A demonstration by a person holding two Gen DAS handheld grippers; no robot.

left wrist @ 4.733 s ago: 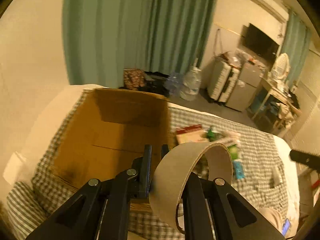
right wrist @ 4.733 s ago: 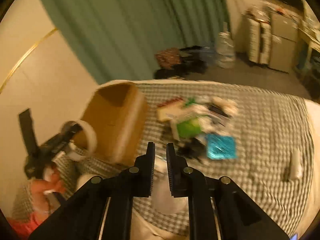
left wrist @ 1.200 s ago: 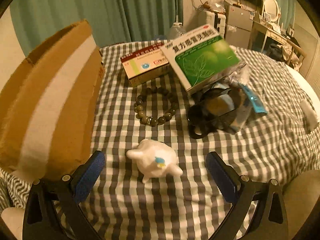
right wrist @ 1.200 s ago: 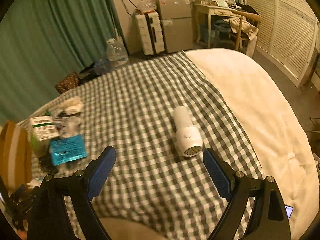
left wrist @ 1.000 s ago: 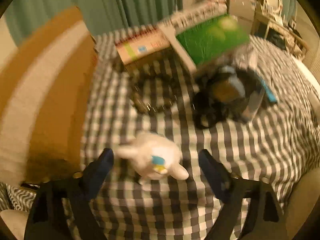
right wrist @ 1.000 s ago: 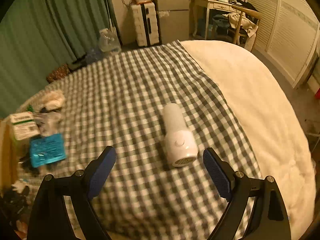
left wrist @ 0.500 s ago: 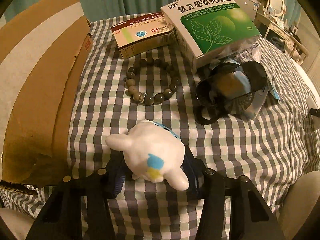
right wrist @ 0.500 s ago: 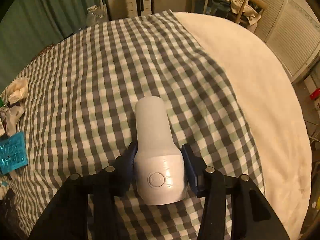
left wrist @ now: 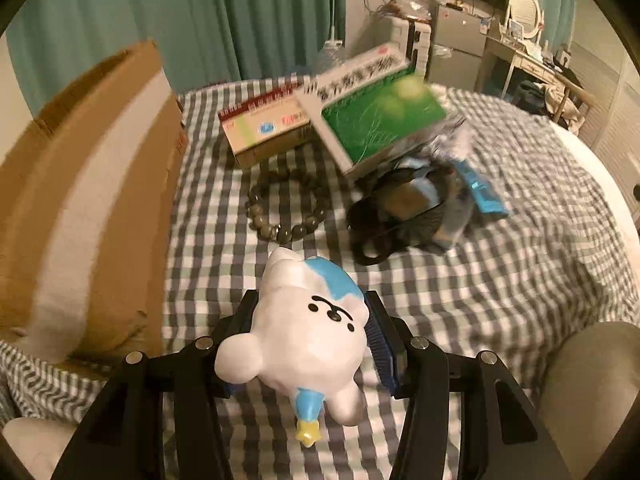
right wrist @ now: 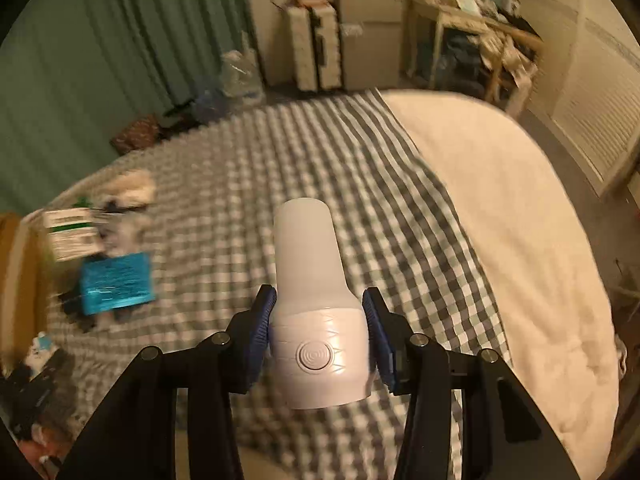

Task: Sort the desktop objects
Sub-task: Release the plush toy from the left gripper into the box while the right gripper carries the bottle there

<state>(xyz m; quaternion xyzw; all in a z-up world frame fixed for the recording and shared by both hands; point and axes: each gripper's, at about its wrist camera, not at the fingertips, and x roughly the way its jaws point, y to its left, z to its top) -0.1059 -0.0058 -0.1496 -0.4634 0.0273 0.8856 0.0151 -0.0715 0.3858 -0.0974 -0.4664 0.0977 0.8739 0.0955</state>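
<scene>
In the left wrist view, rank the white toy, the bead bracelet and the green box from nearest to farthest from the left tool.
1. White toy, gripped in the left tool.
2. Bead bracelet, on the checked cloth just ahead.
3. Green box, farther back, slightly right.

White cat figurine (left wrist: 310,334), white handheld device (right wrist: 314,312), both clamped.

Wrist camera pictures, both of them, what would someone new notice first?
First, the white cartoon animal figurine with blue markings, clamped face-up in the left gripper above the checked bedspread. Then the white bottle-shaped plastic device with a round button, gripped by the right gripper. Behind the figurine, the green medicine box stands out, with the brown cardboard box at left.
</scene>
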